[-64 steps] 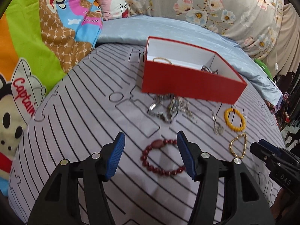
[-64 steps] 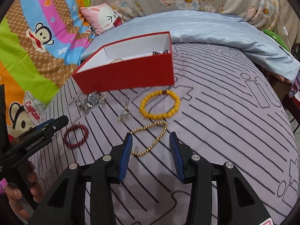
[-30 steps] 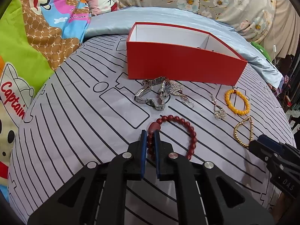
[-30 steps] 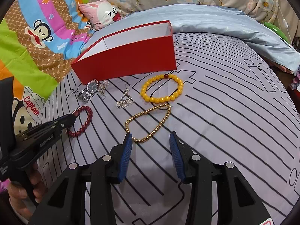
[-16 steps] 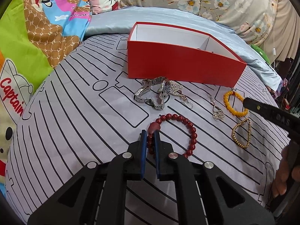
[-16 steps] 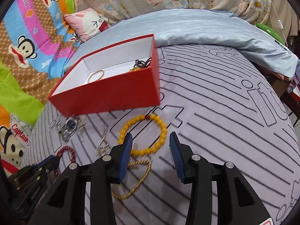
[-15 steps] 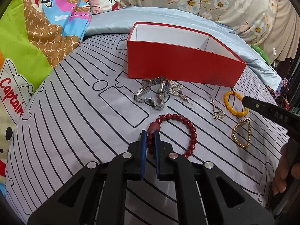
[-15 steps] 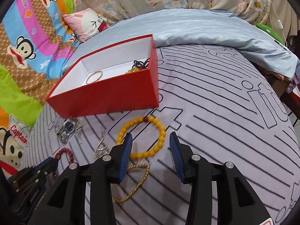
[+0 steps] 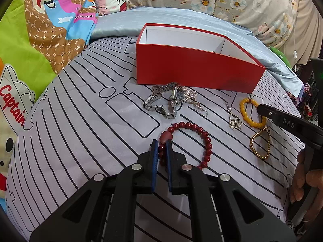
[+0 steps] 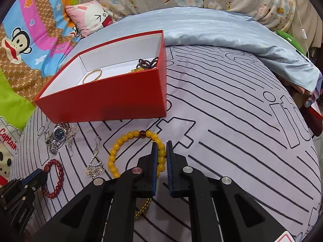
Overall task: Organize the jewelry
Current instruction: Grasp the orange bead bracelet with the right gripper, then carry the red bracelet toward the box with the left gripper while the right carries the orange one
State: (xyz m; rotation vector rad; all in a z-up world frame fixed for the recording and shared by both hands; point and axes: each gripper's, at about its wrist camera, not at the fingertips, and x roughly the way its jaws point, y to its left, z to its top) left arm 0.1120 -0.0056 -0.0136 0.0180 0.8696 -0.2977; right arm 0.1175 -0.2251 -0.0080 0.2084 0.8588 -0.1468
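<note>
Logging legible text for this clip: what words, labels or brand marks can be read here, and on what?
"Captain": red letters on the cartoon blanket.
"DAS": white letters on the right hand-held gripper, seen from the left wrist.
"it": big outline letters on the grey bedsheet.
Small script on the blanket's pink band: too blurred to read.
Small print on the left hand-held gripper: unreadable.

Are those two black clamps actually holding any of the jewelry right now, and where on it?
Yes. The left gripper pinches the red bead bracelet beside its big bead. The right gripper has just closed on the yellow bead bracelet at its right side.
</note>
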